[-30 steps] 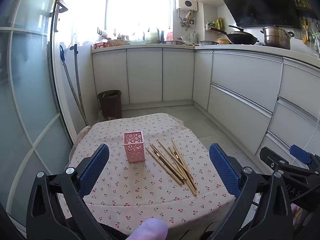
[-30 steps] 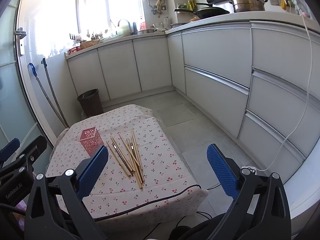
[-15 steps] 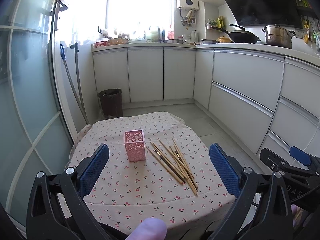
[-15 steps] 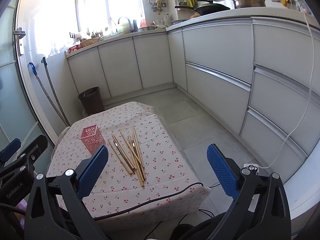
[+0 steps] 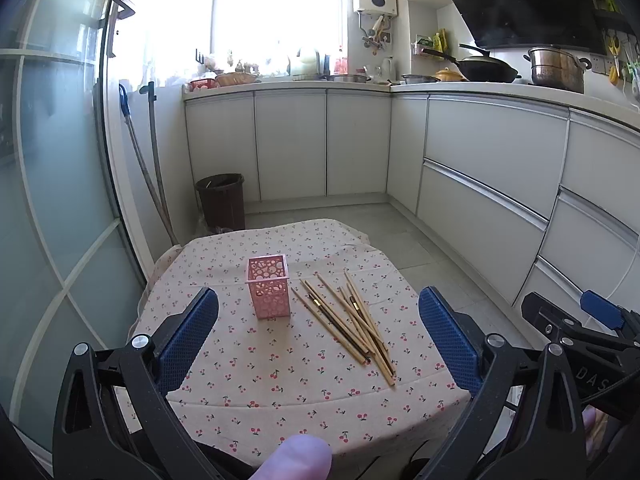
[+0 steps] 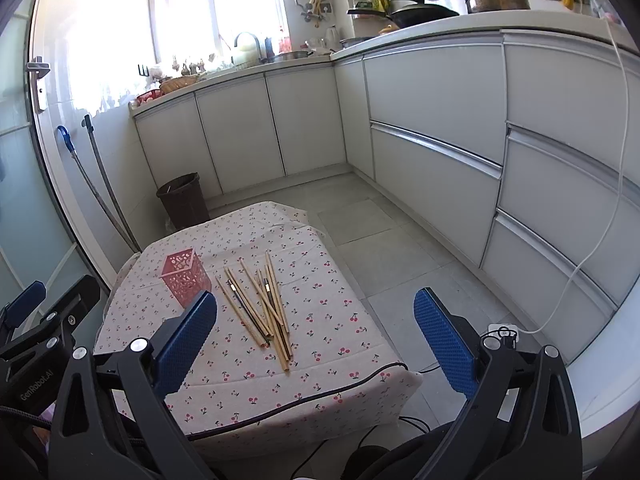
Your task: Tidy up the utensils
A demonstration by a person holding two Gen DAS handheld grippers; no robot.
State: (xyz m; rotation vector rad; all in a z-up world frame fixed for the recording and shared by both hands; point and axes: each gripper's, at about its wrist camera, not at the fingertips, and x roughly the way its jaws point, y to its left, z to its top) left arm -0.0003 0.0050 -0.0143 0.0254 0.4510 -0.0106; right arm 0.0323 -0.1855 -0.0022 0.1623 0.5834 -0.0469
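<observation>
1. Far left: a frosted glass door [image 5: 60, 200] with pale framing bounds the room. Two long-handled cleaning tools [image 5: 154, 168] lean in the corner beside it.
2. A dark brown waste bin [image 5: 221, 200] stands on the floor against the white base cabinets [image 5: 290, 144], behind the table.
3. The low table is covered by a cherry-print tablecloth [image 5: 280, 380]. A black cable [image 6: 320, 394] runs along its near edge in the right wrist view.
4. Left gripper [image 5: 319, 332]: held above the near edge of the table, both blue-padded jaws spread wide, nothing between them. A fingertip [image 5: 294, 458] of the person shows at the bottom edge of that view.
5. Pink perforated holder [image 5: 268, 286]: square, upright, on the left-centre of the cloth. Nothing can be seen standing in it.
6. Chopsticks [image 5: 348, 316]: a loose pile of light wooden sticks, some with dark sections, lying flat on the cloth just right of the holder, not touching it. They fan out at the far ends and cross one another toward the near ends. None is in the holder.
7. Right gripper [image 6: 316, 328]: held over the table's near right corner, jaws likewise wide apart and empty. Its body also appears at the right edge of the left wrist view [image 5: 576, 332].
8. Right side: a run of white drawer fronts [image 6: 436, 160] under the worktop, carrying a black wok [image 5: 486, 68] and a steel pot [image 5: 556, 70]. A white cord [image 6: 618, 184] hangs down the drawer fronts to a floor socket [image 6: 502, 330].
</observation>
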